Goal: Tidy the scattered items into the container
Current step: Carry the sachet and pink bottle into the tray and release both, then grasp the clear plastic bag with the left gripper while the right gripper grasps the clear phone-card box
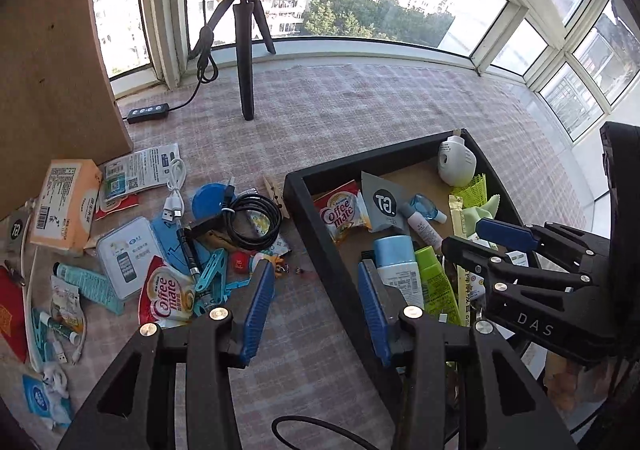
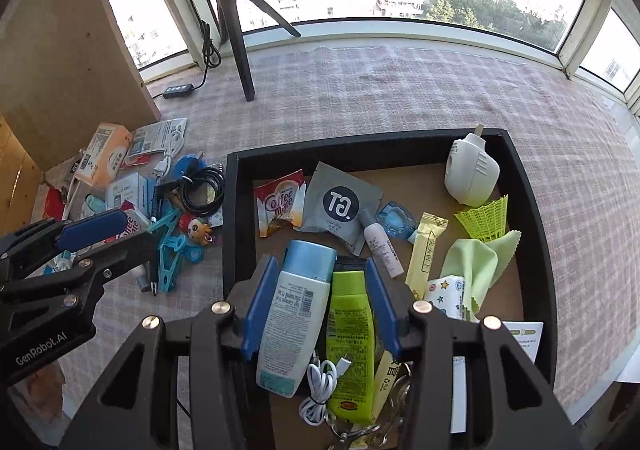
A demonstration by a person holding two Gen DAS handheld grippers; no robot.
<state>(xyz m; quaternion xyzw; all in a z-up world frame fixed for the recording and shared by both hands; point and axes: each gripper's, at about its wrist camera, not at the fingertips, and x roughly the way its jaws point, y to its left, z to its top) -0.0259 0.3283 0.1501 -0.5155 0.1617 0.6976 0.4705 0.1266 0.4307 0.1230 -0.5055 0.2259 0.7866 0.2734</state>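
Left gripper (image 1: 316, 314): fingers (image 1: 258, 314) released and empty, poised over the near-left rim of the black container (image 1: 316, 250), one finger above the checked cloth of the counter (image 1: 360, 102), the other above the container's interior. Right gripper (image 2: 318, 306): fingers (image 2: 382, 306) likewise spread and gripping nothing, straddling from above a white-and-blue bottle (image 2: 292, 314) and a green tube (image 2: 350, 338) that lie side by side inside the container, with a coiled white cable (image 2: 320, 382) just below them. Further in lie a Coffee mate sachet (image 2: 280, 208), a grey packet (image 2: 340, 206), a small white tube (image 2: 380, 242), a green cloth (image 2: 476, 262), a yellow-green shuttlecock (image 2: 486, 220) and a white plug-in device (image 2: 472, 174). Left of the container, scattered items remain on the counter: a black cable coil (image 1: 252, 220), blue clips (image 1: 214, 274), a second Coffee mate sachet (image 1: 164, 292), an orange box (image 1: 66, 206). Behind, a tripod (image 1: 244, 50) stands before the window.
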